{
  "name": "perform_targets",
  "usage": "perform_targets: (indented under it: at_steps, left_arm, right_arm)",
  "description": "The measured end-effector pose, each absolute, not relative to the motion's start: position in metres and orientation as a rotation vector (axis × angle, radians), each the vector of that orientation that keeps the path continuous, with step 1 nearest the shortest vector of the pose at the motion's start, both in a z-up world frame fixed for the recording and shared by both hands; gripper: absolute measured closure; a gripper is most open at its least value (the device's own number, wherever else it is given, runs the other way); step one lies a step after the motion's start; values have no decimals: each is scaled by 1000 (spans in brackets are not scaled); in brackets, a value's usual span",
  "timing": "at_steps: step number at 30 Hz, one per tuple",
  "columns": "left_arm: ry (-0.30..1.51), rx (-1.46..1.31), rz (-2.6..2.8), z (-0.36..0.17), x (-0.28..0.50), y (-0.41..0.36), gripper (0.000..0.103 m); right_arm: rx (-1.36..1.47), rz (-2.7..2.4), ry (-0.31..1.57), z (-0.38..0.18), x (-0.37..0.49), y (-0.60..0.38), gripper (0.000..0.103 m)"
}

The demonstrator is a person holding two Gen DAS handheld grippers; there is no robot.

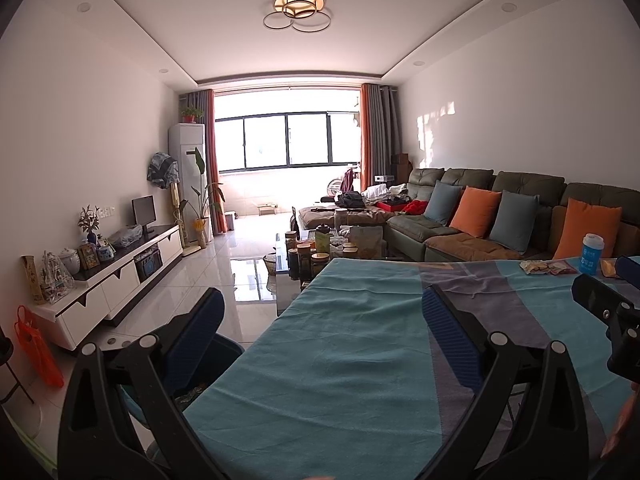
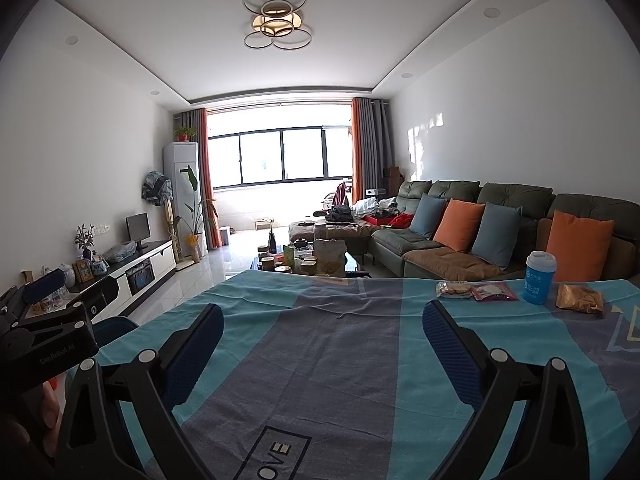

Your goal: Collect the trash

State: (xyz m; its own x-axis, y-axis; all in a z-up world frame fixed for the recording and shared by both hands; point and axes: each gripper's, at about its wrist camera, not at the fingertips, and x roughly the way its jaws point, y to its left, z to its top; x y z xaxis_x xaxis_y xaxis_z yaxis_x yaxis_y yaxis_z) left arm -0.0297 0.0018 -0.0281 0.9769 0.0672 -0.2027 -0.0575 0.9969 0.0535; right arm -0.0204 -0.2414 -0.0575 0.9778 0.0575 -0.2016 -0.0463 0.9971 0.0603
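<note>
Your wrappers (image 2: pixel 476 291) lie far right on the counter (image 2: pixel 320 344); right gripper (image 2: pixel 323 334) nearer, both grippers' fingers apart, empty.

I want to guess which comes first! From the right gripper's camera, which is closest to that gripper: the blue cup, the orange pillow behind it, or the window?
1. Blue cup, on the table, right side.
2. Orange pillow, on the sofa behind it.
3. Window, at the room's far end.

The right gripper (image 2: pixel 323 312) hangs wide open above the table (image 2: pixel 320 360). Along the far edge toward the right corner lie two wrappers (image 2: pixel 452 289) (image 2: pixel 494 292), a blue cup (image 2: pixel 540 278) and an orange bag (image 2: pixel 579 299). The left gripper (image 2: pixel 44 280) shows at the left edge.
</note>
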Motion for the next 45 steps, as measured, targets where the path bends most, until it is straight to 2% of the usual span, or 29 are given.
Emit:
perform_targets:
  at_steps: [45]
  left_arm:
    - [212,62,41,-34,-21,0,6]
  right_arm:
    - [55,47,213,-59,-16,-242,7]
